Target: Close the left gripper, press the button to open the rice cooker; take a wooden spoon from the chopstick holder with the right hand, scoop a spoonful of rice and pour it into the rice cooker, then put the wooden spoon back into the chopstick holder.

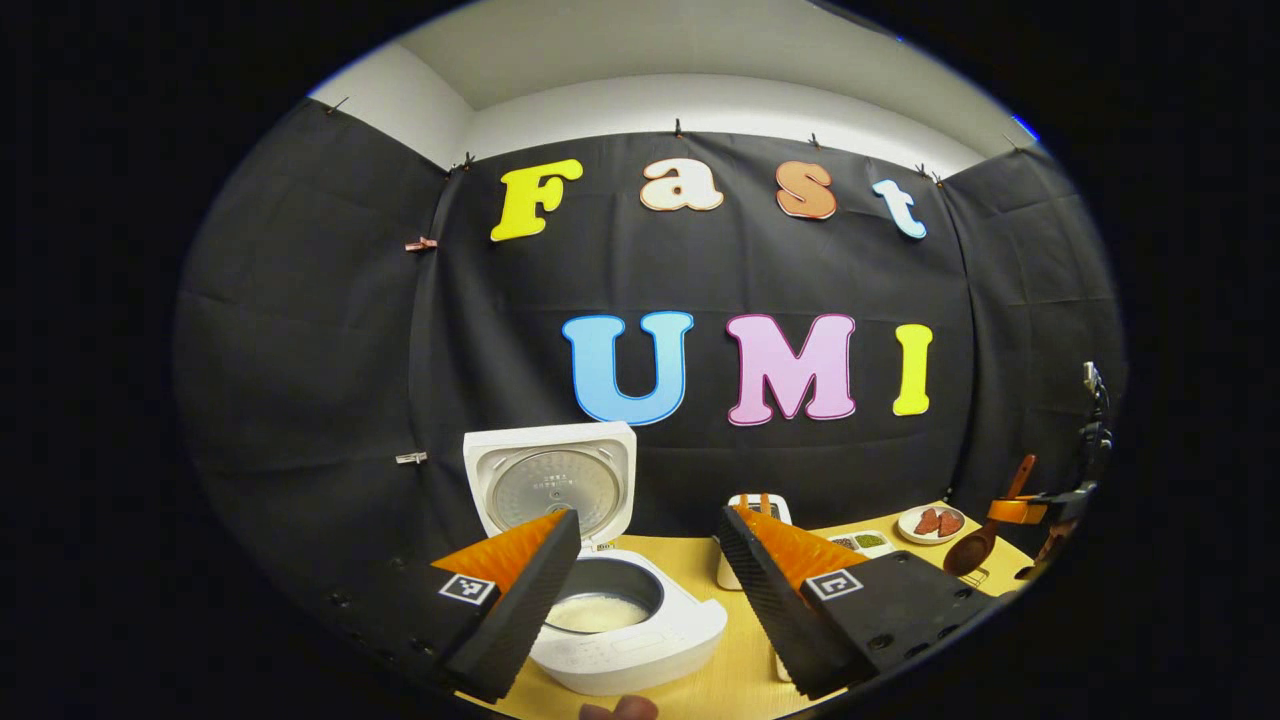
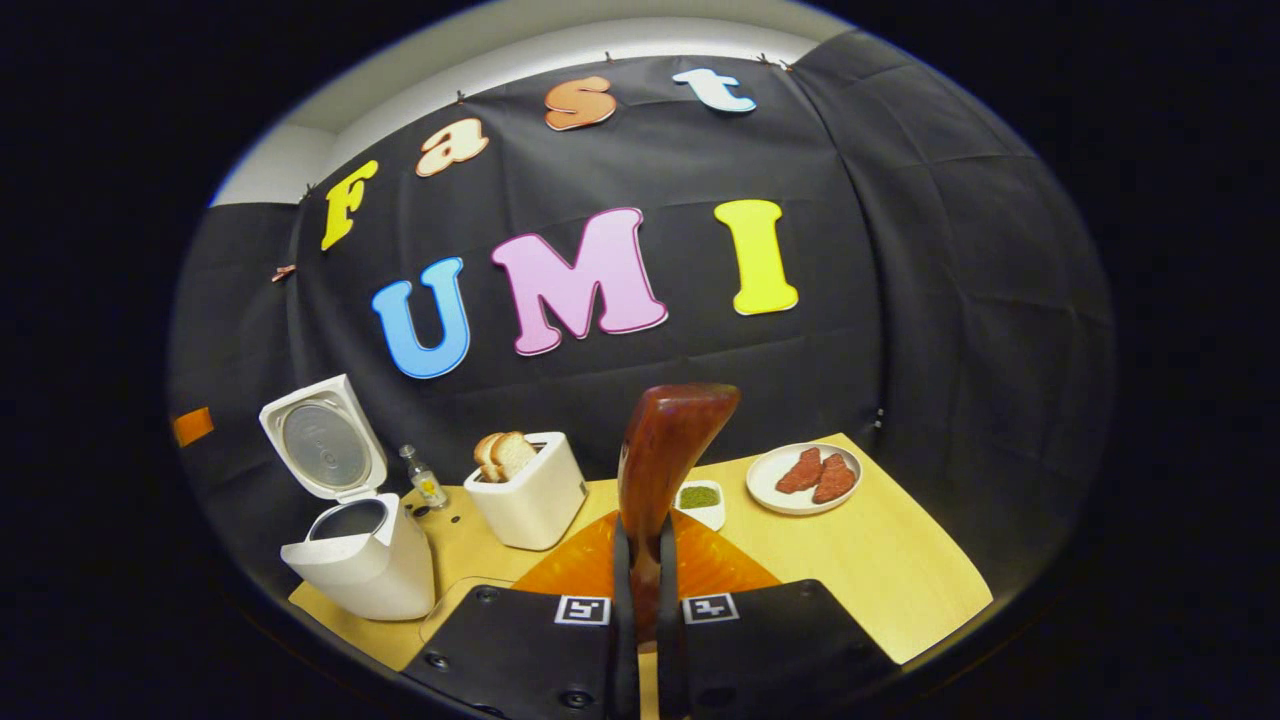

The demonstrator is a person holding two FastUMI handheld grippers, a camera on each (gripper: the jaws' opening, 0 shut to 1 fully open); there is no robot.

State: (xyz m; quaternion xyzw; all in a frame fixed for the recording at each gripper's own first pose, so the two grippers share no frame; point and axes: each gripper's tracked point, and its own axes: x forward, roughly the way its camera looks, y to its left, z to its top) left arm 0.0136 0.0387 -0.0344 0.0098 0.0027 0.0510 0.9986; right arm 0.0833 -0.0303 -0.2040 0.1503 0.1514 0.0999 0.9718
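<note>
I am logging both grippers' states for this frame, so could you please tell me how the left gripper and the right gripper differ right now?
The left gripper stands open with nothing between its fingers; the right gripper is shut on the wooden spoon. The left gripper hangs in front of the open rice cooker; the right gripper sits farther to the right, over the table. Both are above that table.
</note>
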